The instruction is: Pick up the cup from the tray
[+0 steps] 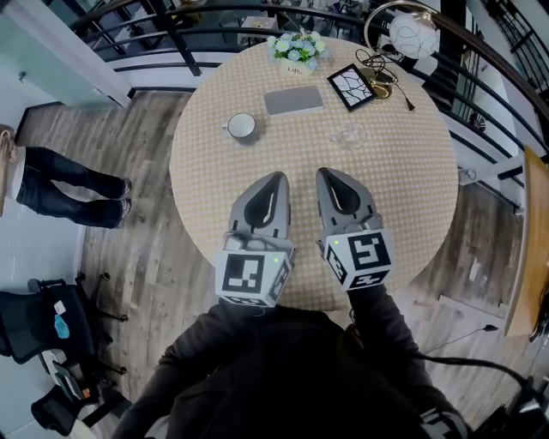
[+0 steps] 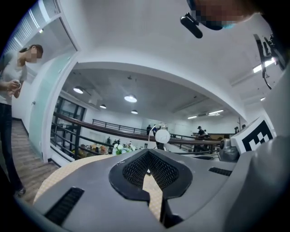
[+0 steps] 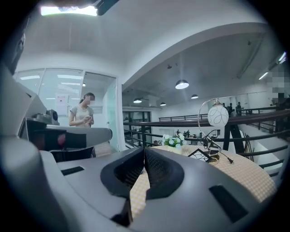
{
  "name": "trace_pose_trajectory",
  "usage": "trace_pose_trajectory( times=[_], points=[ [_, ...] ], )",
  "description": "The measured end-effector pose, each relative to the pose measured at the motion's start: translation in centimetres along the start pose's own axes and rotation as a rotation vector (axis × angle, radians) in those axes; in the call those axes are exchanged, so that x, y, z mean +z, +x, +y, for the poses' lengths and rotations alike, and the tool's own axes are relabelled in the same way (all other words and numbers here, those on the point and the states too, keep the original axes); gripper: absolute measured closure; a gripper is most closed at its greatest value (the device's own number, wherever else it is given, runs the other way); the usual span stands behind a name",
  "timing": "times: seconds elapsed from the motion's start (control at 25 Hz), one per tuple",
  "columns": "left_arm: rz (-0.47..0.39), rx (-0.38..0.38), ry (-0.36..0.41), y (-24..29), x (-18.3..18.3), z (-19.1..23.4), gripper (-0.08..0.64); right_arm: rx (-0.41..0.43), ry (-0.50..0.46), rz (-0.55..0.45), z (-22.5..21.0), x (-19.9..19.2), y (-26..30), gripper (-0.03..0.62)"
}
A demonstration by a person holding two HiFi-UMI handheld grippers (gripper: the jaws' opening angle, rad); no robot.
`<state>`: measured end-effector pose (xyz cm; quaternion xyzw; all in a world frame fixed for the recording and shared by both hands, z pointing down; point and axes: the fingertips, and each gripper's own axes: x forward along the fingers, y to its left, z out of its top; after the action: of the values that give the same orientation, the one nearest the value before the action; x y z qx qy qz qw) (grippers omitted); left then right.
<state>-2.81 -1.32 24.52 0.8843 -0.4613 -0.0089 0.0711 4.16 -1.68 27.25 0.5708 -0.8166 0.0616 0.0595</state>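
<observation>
A white cup (image 1: 243,126) stands on the round woven table (image 1: 412,197), towards its far left, just left of and nearer than a flat grey tray (image 1: 293,99). The cup is off the tray. Both grippers hover side by side over the table's near half, well short of the cup. My left gripper (image 1: 280,177) has its jaws closed tip to tip with nothing between them (image 2: 147,152). My right gripper (image 1: 324,173) is likewise shut and empty (image 3: 144,149). Neither gripper view shows the cup.
At the table's far edge sit a pot of flowers (image 1: 296,50), a black framed picture (image 1: 352,87), a globe lamp (image 1: 412,34) with its cable, and a small clear glass piece (image 1: 349,135). A person (image 1: 69,184) stands on the floor to the left. A railing (image 1: 214,13) runs behind.
</observation>
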Motion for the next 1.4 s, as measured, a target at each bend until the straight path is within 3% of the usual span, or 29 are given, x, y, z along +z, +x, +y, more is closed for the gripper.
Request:
trace_pose_trajectory(
  times=[0.32, 1.4],
  points=[
    [-0.023, 0.015, 0.057, -0.4, 1.3, -1.1, 0.555, -0.007, -0.025, -0.048, -0.3, 1.5, -1.0, 0.584],
    [-0.012, 0.024, 0.053, 0.0, 1.7, -0.5, 0.555, 0.004, -0.044, -0.069, 0.0, 2.9, -0.2, 0.586]
  ],
)
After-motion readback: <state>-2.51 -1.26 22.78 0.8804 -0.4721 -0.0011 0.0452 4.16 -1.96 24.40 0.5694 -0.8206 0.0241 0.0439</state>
